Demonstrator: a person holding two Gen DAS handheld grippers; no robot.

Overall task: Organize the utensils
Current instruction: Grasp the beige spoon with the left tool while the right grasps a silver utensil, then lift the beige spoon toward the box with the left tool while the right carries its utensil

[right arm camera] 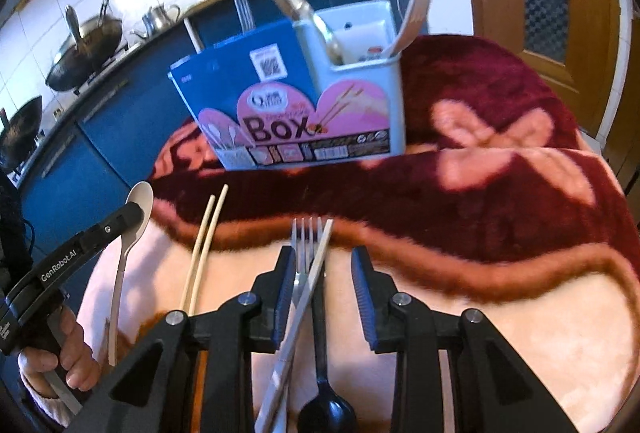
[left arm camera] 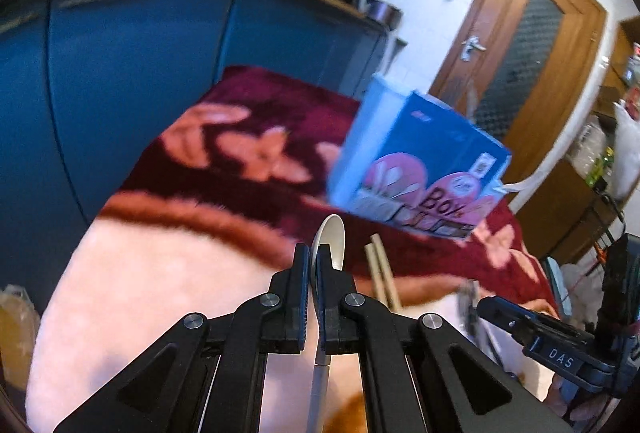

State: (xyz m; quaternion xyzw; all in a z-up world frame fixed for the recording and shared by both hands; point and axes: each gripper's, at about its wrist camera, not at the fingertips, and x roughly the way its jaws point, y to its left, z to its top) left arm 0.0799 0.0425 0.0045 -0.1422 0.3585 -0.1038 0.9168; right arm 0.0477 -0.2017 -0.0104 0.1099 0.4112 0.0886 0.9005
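My left gripper point(left arm camera: 314, 253) is shut on a white spoon point(left arm camera: 332, 233), whose bowl sticks out past the fingertips and whose handle runs back under the jaws. In the right wrist view that left gripper point(right arm camera: 134, 213) holds the white spoon point(right arm camera: 140, 199) above the blanket's left side. My right gripper point(right arm camera: 323, 273) stands open low over a metal fork point(right arm camera: 306, 245), a pale chopstick point(right arm camera: 318, 269) lying across it, and a black spoon point(right arm camera: 325, 403); there is a gap at the right pad. A pair of wooden chopsticks point(right arm camera: 204, 249) lies between the grippers. The blue utensil box point(right arm camera: 280, 105) stands beyond them.
A red and pink floral blanket point(right arm camera: 500, 217) covers the table. A pale caddy point(right arm camera: 360, 81) beside the box holds a metal ladle point(right arm camera: 294, 3) and a wooden spatula point(right arm camera: 416, 17). Blue cabinets point(left arm camera: 120, 81) with woks and a kettle stand behind. A wooden door point(left arm camera: 520, 65) is at the right.
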